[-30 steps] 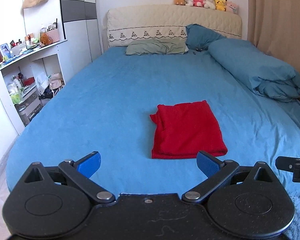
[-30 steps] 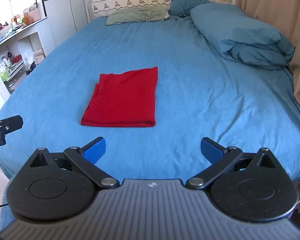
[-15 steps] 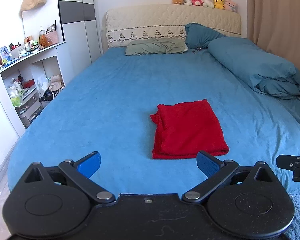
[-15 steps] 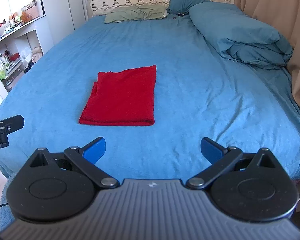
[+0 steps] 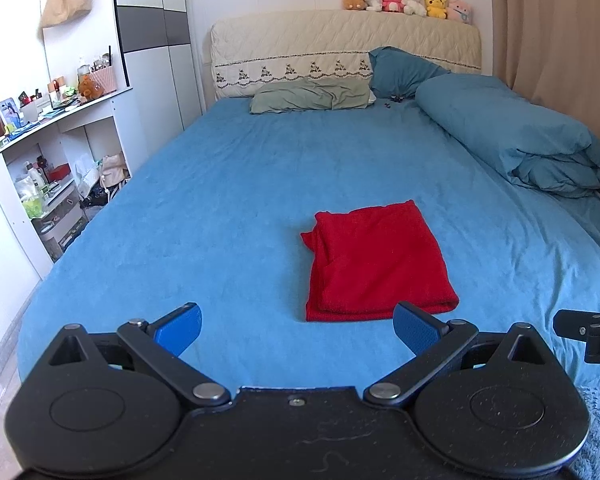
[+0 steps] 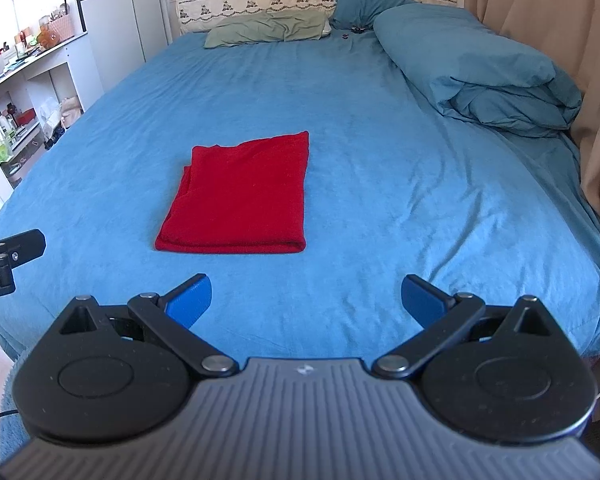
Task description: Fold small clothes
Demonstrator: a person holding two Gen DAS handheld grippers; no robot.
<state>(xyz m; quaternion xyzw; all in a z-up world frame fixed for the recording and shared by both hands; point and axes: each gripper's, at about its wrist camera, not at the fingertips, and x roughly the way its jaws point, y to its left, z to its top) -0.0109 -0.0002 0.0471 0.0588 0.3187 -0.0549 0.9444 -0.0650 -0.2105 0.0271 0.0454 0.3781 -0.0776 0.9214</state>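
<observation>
A red garment [image 5: 376, 264] lies folded into a flat rectangle on the blue bed sheet [image 5: 220, 208]; it also shows in the right wrist view [image 6: 240, 196]. My left gripper [image 5: 296, 326] is open and empty, held back near the bed's front edge, with the garment ahead and slightly right of it. My right gripper [image 6: 304, 300] is open and empty, also near the front edge, with the garment ahead and to its left. Neither gripper touches the cloth.
A rolled blue duvet [image 5: 520, 144] lies along the bed's right side, pillows [image 5: 312, 96] at the headboard. White shelves with clutter [image 5: 40, 168] stand left of the bed. A beige curtain [image 6: 560, 60] hangs on the right.
Both grippers have drawn back and risen slightly, so the folded garment sits a little farther off. Both stay open and empty.
</observation>
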